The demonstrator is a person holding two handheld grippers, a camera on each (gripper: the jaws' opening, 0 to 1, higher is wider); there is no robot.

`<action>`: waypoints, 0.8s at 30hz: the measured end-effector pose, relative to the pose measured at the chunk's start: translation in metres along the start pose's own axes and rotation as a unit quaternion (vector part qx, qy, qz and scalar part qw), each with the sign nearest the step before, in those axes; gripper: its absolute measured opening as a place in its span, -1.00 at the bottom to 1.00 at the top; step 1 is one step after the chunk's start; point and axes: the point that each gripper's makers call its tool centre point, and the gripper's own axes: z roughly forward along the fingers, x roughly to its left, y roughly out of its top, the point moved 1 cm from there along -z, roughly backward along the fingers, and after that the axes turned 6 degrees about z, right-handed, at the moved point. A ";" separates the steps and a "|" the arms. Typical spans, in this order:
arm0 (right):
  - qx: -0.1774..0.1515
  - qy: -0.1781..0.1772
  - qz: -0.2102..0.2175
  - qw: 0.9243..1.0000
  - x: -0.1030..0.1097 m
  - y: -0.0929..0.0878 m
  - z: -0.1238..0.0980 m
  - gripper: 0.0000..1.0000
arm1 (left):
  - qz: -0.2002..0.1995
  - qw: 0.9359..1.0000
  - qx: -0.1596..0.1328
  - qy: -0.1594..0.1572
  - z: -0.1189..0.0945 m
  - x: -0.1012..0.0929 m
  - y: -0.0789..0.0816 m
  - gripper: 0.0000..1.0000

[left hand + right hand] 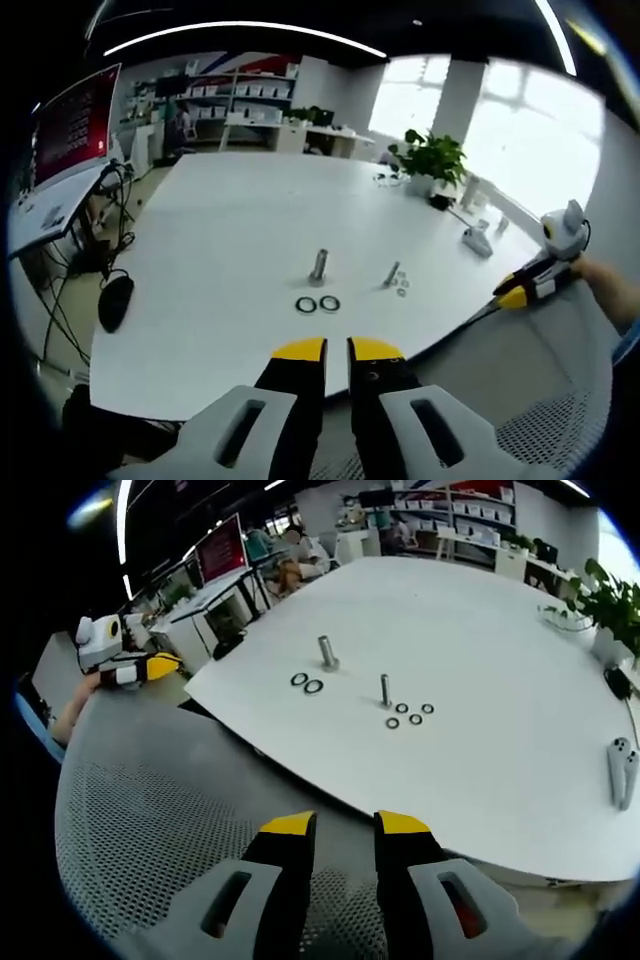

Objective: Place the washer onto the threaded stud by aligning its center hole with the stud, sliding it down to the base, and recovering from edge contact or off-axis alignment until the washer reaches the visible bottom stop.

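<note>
A thick threaded stud point(319, 265) point(327, 652) stands upright on the white table point(230, 230) point(480, 630). Two dark washers point(317, 304) point(306, 683) lie flat just in front of it. A thinner stud point(392, 274) point(385, 690) stands nearby with several small washers point(401, 290) point(408, 716) beside it. My left gripper point(337, 352) hangs off the table's near edge, its jaws nearly touching, empty. My right gripper point(345, 825) is over a mesh chair short of the table, its jaws apart and empty. Each gripper appears in the other's view point(535, 285) point(135, 665).
A grey mesh chair point(150, 810) point(560, 430) stands between me and the table. Two white controllers point(620, 770) lie near the table's edge. A potted plant point(432, 160) stands at the far side. A desk with a red monitor point(75, 125) and cables stands beside the table.
</note>
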 end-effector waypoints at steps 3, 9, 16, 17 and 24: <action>0.001 -0.003 0.010 1.000 -0.001 -0.003 -0.001 -0.49 | -0.010 1.000 0.008 0.009 0.000 0.003 -0.003 -0.89; 0.012 0.002 0.005 1.000 0.002 -0.005 0.000 -0.49 | -0.037 0.998 -0.014 0.042 -0.005 0.014 0.002 -0.89; -0.001 0.006 -0.076 0.997 0.005 0.006 0.000 -0.48 | -0.050 0.998 -0.012 0.045 -0.005 0.016 0.001 -0.88; -0.006 -0.002 -0.091 0.996 0.004 0.008 -0.001 -0.49 | -0.051 0.998 -0.013 0.045 -0.005 0.016 0.001 -0.88; 0.016 0.021 -0.083 0.996 0.010 0.001 0.000 -0.49 | -0.057 0.997 -0.010 0.041 -0.005 0.015 0.000 -0.88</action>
